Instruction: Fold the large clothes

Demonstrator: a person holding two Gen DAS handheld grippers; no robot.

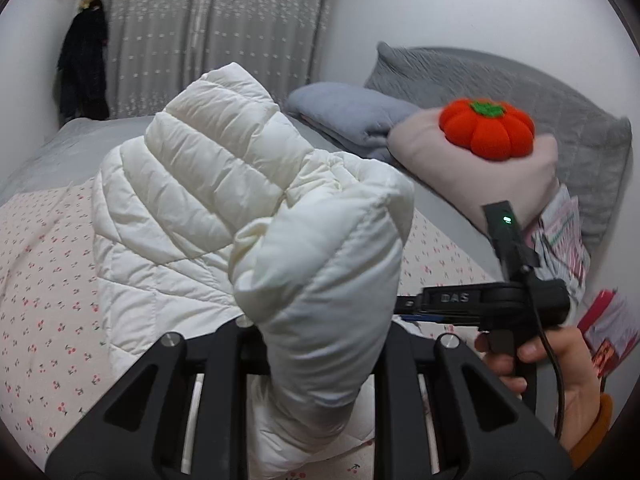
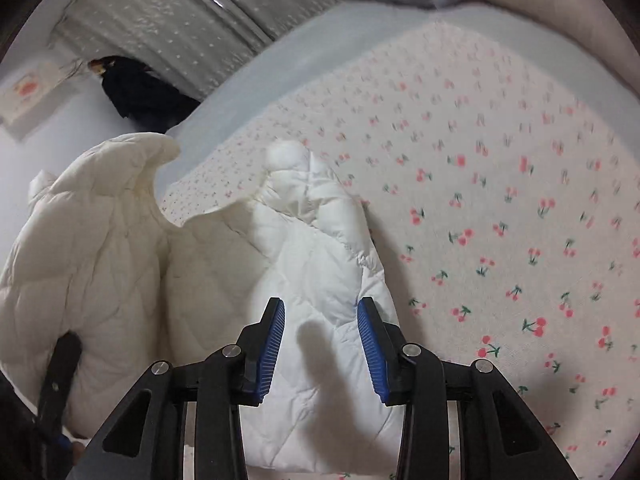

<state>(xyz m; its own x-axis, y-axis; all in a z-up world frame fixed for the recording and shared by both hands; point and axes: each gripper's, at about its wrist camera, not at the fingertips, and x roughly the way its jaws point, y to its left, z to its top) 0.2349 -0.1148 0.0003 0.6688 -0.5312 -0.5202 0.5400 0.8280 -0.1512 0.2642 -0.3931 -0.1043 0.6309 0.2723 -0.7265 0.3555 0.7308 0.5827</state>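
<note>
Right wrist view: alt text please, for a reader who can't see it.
The right gripper hangs open above a white quilted jacket lying on a cherry-print bedsheet, nothing between its blue pads. Grey curtains hang behind.

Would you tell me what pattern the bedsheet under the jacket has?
Small red cherries with green stems on a pale bedsheet, clearest in the right wrist view.

I get soft, even indoor light. The right gripper [image 2: 321,344] casts a soft shadow on the white puffer jacket [image 2: 320,360]. Fisheye edges bend and darken; the cherry-print bedspread [image 2: 500,200] smears with motion blur.
</note>
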